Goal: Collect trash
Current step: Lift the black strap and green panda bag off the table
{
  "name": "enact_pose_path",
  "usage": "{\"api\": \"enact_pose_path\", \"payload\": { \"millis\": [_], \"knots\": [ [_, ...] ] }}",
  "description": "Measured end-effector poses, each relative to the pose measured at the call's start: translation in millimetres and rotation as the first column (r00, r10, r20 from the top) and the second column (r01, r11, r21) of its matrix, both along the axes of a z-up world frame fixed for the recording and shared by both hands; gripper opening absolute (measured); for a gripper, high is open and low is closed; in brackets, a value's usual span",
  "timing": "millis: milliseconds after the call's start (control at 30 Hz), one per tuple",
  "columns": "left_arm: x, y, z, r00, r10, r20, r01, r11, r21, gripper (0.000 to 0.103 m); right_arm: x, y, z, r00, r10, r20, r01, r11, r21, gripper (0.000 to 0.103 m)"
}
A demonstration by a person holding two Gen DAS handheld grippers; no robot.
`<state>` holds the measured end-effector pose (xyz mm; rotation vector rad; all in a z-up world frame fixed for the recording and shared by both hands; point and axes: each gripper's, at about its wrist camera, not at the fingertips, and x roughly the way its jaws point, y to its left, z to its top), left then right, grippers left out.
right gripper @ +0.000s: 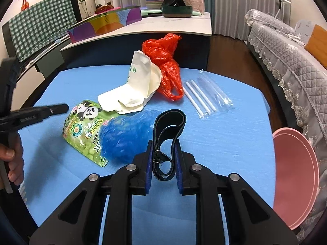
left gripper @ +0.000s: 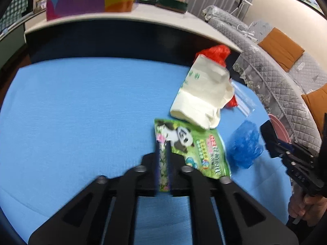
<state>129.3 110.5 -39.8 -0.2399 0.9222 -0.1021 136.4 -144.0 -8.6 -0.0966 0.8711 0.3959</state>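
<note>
Trash lies on a blue table. My left gripper is shut on the edge of a green panda wrapper, which also shows in the right wrist view. My right gripper is shut on a black looped band. A crumpled blue plastic bag lies beside the wrapper. A white paper box, a red plastic bag and clear straw sleeves lie farther back.
A pink bin stands off the table's right edge, next to a grey quilted sofa. A white counter with a colourful box and other items runs behind the table.
</note>
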Motion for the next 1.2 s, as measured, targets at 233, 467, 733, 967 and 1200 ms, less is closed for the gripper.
{"api": "enact_pose_path", "payload": {
  "millis": [233,467,733,967,1200],
  "knots": [
    [3.5,-4.8,-13.0,1.0,0.002,0.005,-0.002,0.998,-0.056,0.034,-4.7,-12.0,-1.7,1.0,-0.024,-0.006,0.024,1.0,-0.002,0.019],
    [2.9,-12.5,-13.7,1.0,-0.021,0.024,0.022,0.999,-0.049,0.022,-6.3,-21.5,1.4,0.999,-0.045,0.003,0.045,0.999,0.003,0.019],
    [-16.5,-18.3,35.0,0.991,-0.064,0.12,0.066,0.998,-0.011,0.006,-9.0,-23.0,12.7,0.998,-0.053,0.029,0.052,0.998,0.029,0.019],
    [-29.8,-27.0,77.4,0.977,-0.096,0.193,0.087,0.995,0.053,0.001,-15.1,-30.5,25.8,0.996,-0.063,0.061,0.059,0.997,0.051,0.019],
    [-36.1,-44.4,104.0,0.956,-0.116,0.268,0.085,0.988,0.126,0.001,-18.8,-47.9,33.2,0.988,-0.109,0.106,0.104,0.993,0.058,0.019]
  ]
}}
